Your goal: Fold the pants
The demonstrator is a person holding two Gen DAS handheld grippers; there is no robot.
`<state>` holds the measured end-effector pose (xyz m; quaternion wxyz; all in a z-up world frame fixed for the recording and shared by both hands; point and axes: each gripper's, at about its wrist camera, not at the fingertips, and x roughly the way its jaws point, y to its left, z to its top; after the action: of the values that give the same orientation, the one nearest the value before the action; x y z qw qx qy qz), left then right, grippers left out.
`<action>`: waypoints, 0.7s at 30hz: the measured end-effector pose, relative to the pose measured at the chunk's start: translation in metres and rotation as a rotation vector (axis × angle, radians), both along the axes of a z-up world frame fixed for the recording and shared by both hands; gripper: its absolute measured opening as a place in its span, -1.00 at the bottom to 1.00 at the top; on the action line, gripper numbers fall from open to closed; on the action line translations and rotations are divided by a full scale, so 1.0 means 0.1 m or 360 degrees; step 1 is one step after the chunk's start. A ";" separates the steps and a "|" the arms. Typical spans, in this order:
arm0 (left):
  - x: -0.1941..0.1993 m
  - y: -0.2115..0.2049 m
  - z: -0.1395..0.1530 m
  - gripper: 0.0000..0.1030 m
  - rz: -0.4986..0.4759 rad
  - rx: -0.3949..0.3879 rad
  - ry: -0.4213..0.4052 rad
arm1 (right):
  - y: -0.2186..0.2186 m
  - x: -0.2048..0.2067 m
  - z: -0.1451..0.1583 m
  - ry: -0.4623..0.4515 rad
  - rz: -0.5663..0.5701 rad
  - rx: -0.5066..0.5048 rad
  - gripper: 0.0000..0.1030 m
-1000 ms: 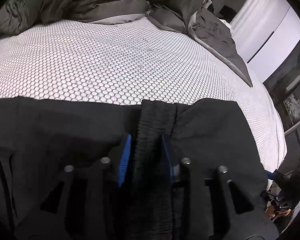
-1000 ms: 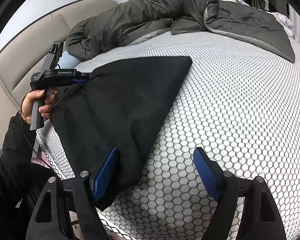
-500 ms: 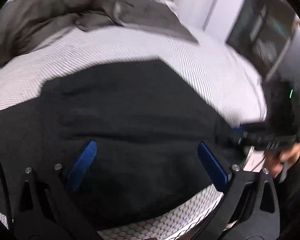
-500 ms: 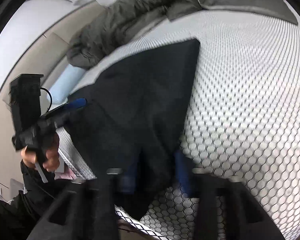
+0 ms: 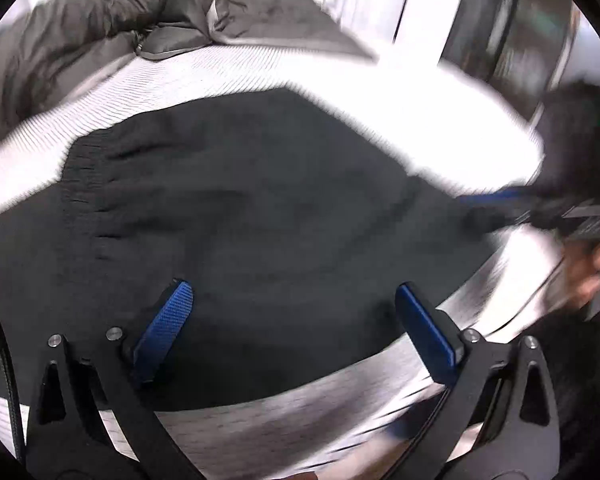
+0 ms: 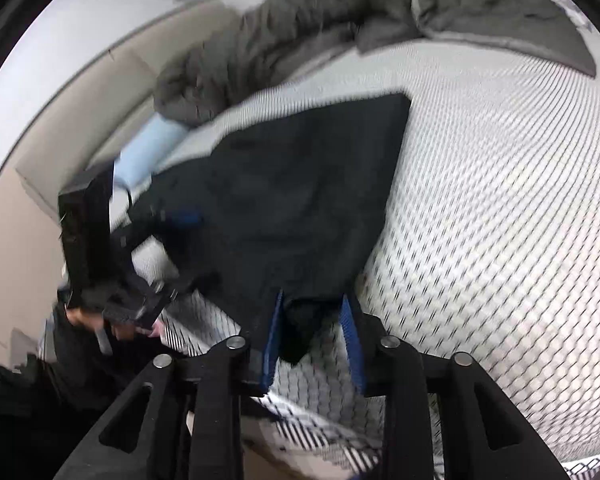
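**A:** So how far along does the folding look?

**B:** Partway, I'd judge. The black pants [image 6: 300, 216] lie on the bed [image 6: 500, 208], on its honeycomb-patterned cover, as a compact dark shape and not two separate legs, so at least one fold seems done. A tidy final fold and squaring-up look to be left.

**A:** And the grippers?

**B:** The right gripper [image 6: 312, 336] has its blue pads drawn close around a corner of the cloth at the near edge of the bed, pinching it. The left gripper [image 5: 296, 320] is spread wide, its pads hovering over the near part of the pants with nothing between them. In the right wrist view it shows off to the left by the bed's edge, blurred.

**A:** Which way does the garment run?

**B:** In the right wrist view the long axis runs from the pinched corner near the camera away toward the far squared corner, angling slightly right. The ribbed waistband [image 5: 84, 184] shows at the left end in the left wrist view.

**A:** Anything else on the bed?

**B:** A grey duvet [image 6: 300, 28] is bunched at the far side, apart from the pants.
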<state>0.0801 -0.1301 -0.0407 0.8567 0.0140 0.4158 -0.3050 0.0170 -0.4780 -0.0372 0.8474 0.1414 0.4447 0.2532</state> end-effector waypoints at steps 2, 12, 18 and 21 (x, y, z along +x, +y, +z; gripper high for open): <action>-0.03 -0.12 0.08 0.96 -0.0060 -0.0095 0.0028 | -0.06 0.04 0.05 -0.0041 -0.0035 0.0064 -0.17; -0.17 -0.86 -0.28 0.97 -0.0207 0.0315 -0.0106 | 0.08 0.55 -0.23 0.0154 -0.0037 0.0031 0.19; -0.36 -0.88 -0.44 1.00 -0.0221 0.0412 -0.0180 | 0.40 0.96 -0.29 0.0203 -0.0029 -0.0129 -0.25; -0.36 -0.83 -0.46 1.00 -0.0232 0.0384 -0.0153 | 0.41 1.30 -0.27 0.0231 -0.0103 -0.0118 -0.27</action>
<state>0.0441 -0.2135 -0.0863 0.8433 0.1616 0.4059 -0.3131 0.1467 -0.4370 -0.0645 0.8253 0.1422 0.5093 0.1981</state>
